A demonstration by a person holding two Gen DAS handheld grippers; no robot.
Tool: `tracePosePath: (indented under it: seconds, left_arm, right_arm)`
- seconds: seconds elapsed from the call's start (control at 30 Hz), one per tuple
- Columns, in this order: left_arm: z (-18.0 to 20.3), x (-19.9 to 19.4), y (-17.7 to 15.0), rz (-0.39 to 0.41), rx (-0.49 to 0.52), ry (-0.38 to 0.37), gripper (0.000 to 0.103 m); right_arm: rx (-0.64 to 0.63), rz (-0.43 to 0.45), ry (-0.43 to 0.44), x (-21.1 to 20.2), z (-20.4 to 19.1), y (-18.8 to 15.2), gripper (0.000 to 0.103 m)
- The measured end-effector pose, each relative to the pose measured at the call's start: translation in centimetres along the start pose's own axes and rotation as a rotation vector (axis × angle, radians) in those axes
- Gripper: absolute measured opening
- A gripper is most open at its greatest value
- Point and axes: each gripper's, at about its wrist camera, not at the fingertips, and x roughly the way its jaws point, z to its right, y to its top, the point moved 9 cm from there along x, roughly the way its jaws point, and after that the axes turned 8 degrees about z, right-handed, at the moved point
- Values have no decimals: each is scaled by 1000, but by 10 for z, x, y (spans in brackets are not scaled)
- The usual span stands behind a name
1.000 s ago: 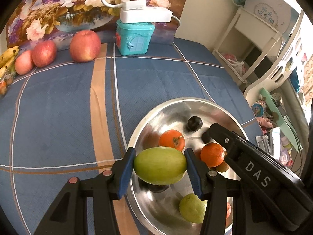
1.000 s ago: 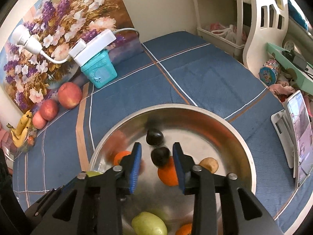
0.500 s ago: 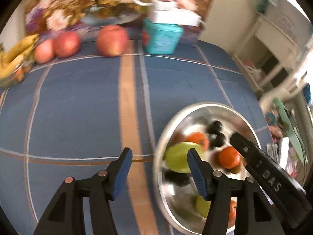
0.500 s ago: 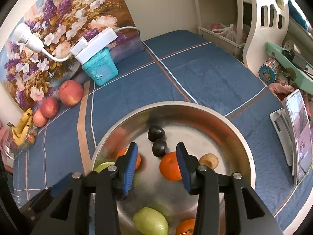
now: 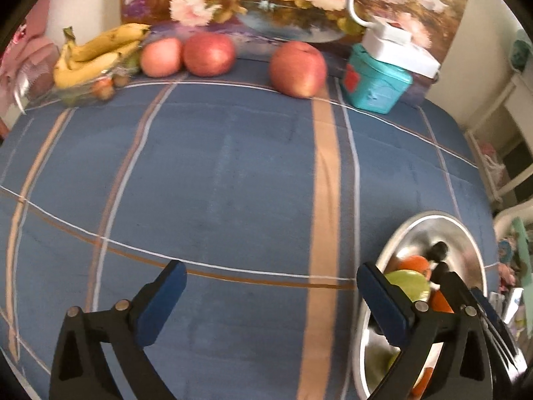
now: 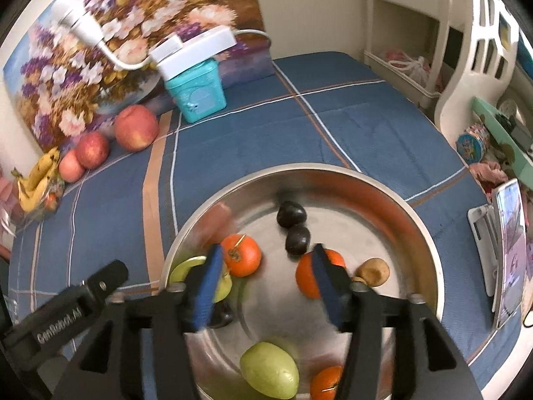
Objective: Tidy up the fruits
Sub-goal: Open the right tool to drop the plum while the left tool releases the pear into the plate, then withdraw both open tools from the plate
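Over bowl (image 6: 429, 250) | both grippers opening | left gripper (image 5: 271, 295) released green fruit (image 5: 408, 285)

The bowl (image 6: 429, 233) sits on the table (image 6: 349, 126). Far behind the bowl, three apples (image 6: 136, 127) lie beside the bananas (image 6: 35, 180).

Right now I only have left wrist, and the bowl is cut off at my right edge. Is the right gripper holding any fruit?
Observer: No. In the right wrist view the right gripper hangs over the bowl, its jaws opening, nothing held between them.
Operator: Any fruit in there I can't see?
Observer: A small brown fruit lies beside an orange, partly behind the right-hand finger.
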Motion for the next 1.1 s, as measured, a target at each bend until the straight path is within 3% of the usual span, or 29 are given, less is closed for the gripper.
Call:
tracePosePath:
  seconds: [0.1, 0.13, 0.17, 0.23, 0.57, 0.77, 0.87, 1.1]
  left_arm:
    - [-6, -1, 1, 17, 6, 27, 103]
    - [-8, -2, 2, 23, 6, 33, 103]
    - [-10, -2, 3, 28, 6, 40, 103]
    - [-14, -4, 4, 37, 6, 50, 103]
    - [-17, -3, 5, 51, 43, 82, 103]
    - [-38, -9, 2, 71, 49, 245, 103]
    - [-46, -9, -3, 42, 5, 221, 103]
    - [-70, -24, -9, 11, -39, 240, 103]
  right_arm:
    - [-42, 3, -15, -1, -4, -1, 73]
    - [-50, 4, -18, -1, -5, -2, 80]
    - [-59, 7, -25, -1, -6, -2, 95]
    - [-66, 14, -38, 0, -6, -4, 102]
    - [-97, 24, -36, -2, -13, -7, 102]
    - [-130, 19, -51, -2, -19, -14, 102]
    - [-145, 20, -52, -4, -24, -19, 102]
    - [-175, 0, -60, -12, -36, -33, 102]
